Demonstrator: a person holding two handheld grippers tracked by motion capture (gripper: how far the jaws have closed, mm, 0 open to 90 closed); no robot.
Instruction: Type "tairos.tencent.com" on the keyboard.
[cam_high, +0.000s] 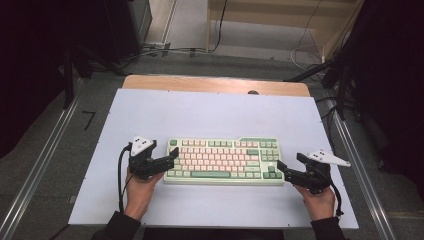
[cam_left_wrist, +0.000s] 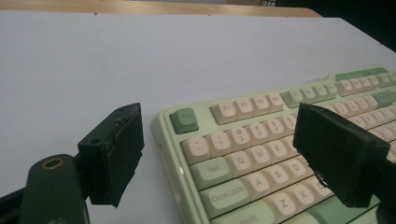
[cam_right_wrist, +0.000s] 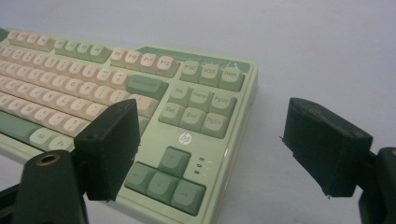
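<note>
A white surface (cam_high: 210, 115) carries a green-and-pink keyboard (cam_high: 223, 161) lying flat near its front middle. The left tool (cam_high: 170, 156), jaws spread, straddles the keyboard's left edge. The right tool (cam_high: 289, 166), likewise released, straddles the right edge beside the arrow keys (cam_right_wrist: 163, 179).

1. We see a white sheet (cam_high: 210, 112) covering most of the wooden table (cam_high: 215, 83).
2. We see metal rails (cam_high: 37, 167) flanking it, and cables (cam_high: 165, 50) on the grey floor (cam_high: 190, 25) beyond.
</note>
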